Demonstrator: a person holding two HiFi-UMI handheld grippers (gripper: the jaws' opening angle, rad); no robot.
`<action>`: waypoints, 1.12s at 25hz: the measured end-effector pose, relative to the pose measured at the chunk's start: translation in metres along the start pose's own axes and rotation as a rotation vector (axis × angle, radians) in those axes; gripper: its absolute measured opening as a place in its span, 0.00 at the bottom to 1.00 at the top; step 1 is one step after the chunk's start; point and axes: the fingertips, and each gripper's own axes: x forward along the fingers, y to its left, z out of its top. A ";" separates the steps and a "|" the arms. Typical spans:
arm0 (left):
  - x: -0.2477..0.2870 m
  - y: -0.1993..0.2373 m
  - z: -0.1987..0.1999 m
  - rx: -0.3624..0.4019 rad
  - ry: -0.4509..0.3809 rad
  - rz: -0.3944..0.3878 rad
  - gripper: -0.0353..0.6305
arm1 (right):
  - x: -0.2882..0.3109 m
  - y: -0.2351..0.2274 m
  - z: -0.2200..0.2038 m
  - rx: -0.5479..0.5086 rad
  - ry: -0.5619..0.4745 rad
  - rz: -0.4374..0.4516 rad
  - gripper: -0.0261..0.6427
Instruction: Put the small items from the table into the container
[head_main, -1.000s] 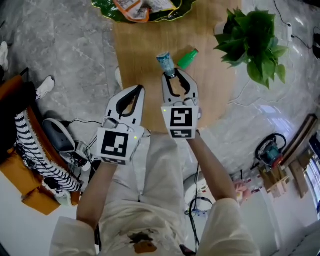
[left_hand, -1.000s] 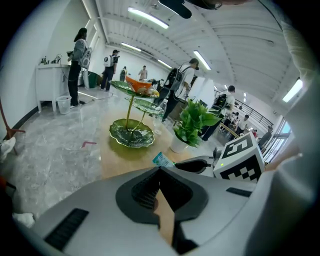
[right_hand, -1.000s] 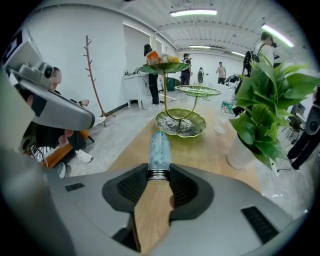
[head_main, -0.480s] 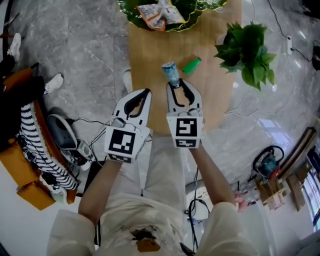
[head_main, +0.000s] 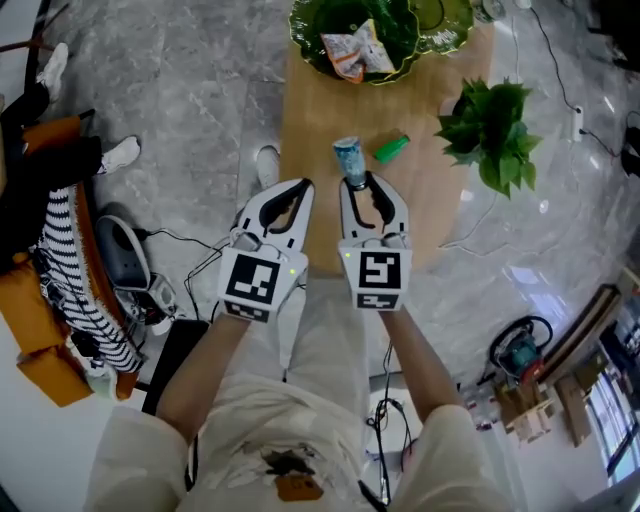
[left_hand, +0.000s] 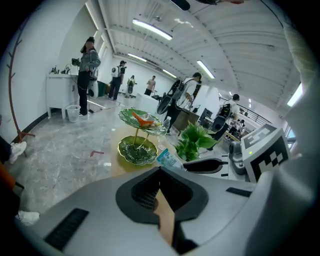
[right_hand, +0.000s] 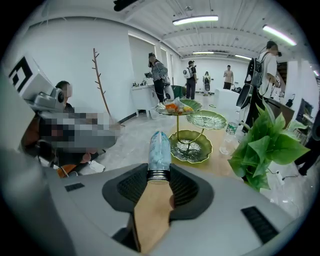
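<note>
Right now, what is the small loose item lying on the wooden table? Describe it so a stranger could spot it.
On the wooden table, find the bare wood between the potted plant and the pale blue tube held in the right gripper. A small green item lies flat there. It alone is plain bright green, stubby and lying by itself.

- Floor is grey marble-look stone, pretty glossy, with bright reflections on the right side.
- A light wooden table with a rounded near end stands on it.
- Walls are plain white, and the ceiling's white too, with long strip lights.
- There's a white counter against the far wall, with a few people standing around back there.
- A tall bare branch stands by the wall.
- Cables and a power tool are lying on the floor off to the sides.
</note>
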 end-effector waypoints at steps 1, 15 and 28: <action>-0.002 -0.001 0.003 -0.001 -0.004 0.002 0.07 | -0.002 0.001 0.004 0.000 -0.002 0.002 0.25; -0.022 -0.002 0.038 -0.005 -0.030 0.011 0.07 | -0.020 0.009 0.054 0.013 -0.047 0.011 0.25; -0.024 0.021 0.079 0.009 -0.052 -0.004 0.07 | -0.012 0.011 0.106 0.036 -0.075 -0.020 0.25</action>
